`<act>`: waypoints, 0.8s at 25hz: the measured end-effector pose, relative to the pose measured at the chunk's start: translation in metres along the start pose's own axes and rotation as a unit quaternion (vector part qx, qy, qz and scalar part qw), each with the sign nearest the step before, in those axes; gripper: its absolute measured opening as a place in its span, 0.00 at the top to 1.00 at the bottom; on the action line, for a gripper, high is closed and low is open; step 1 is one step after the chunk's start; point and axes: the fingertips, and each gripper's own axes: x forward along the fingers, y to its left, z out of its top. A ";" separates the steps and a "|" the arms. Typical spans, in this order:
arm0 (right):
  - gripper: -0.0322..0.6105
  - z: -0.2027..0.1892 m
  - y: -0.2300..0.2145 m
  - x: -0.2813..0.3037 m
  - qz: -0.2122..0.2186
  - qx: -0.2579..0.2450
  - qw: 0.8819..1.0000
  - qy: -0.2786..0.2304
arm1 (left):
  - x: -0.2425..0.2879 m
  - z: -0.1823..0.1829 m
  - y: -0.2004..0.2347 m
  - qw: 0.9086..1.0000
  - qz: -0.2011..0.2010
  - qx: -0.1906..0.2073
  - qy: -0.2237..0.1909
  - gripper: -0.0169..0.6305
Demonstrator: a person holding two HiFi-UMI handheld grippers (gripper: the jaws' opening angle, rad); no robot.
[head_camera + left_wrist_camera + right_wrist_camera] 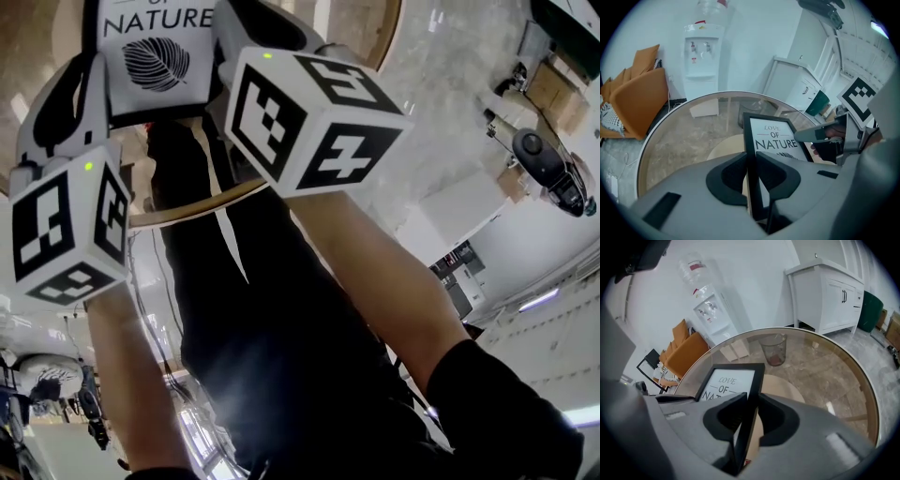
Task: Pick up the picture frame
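Picture frame (773, 136) gripped at both sides, over a round glass table (670, 123).
The left gripper (751, 161) is clenched on its left black edge and the right gripper (751, 401) on its right edge, with the "Love of Nature" print facing up between them.

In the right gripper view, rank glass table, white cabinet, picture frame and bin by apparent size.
Glass table
white cabinet and picture frame, unsure since the frame is nearest and partly covered
bin smallest

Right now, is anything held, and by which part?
The picture frame, held by both: the left hand-held gripper clamps its left side border, the right hand-held gripper its right side border.
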 end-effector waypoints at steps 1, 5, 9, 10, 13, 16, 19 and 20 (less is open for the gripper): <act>0.84 0.000 0.003 0.000 0.001 -0.002 1.000 0.000 | -0.002 0.000 0.001 1.000 0.003 -0.002 -0.002 0.86; 0.84 0.003 0.014 -0.002 0.004 -0.012 1.000 -0.009 | -0.011 0.000 0.006 1.000 0.015 -0.006 -0.009 0.86; 0.85 0.005 0.015 -0.008 0.005 -0.010 1.000 -0.016 | -0.019 0.003 0.003 1.000 0.019 -0.008 -0.014 0.86; 0.85 0.006 0.015 -0.010 0.005 -0.010 1.000 -0.018 | -0.021 0.004 0.001 1.000 0.020 -0.011 -0.016 0.86; 0.85 0.010 0.014 -0.020 0.008 -0.012 1.000 -0.024 | -0.029 0.007 -0.005 0.999 0.026 -0.016 -0.022 0.86; 0.85 0.019 0.017 -0.030 0.012 -0.013 0.999 -0.030 | -0.040 0.015 -0.010 0.999 0.031 -0.015 -0.029 0.86; 0.85 0.025 0.021 -0.044 0.018 -0.014 0.999 -0.036 | -0.054 0.022 -0.016 0.999 0.036 -0.012 -0.037 0.86; 0.85 0.026 0.021 -0.048 0.020 -0.014 0.999 -0.039 | -0.058 0.023 -0.019 0.998 0.039 -0.011 -0.041 0.86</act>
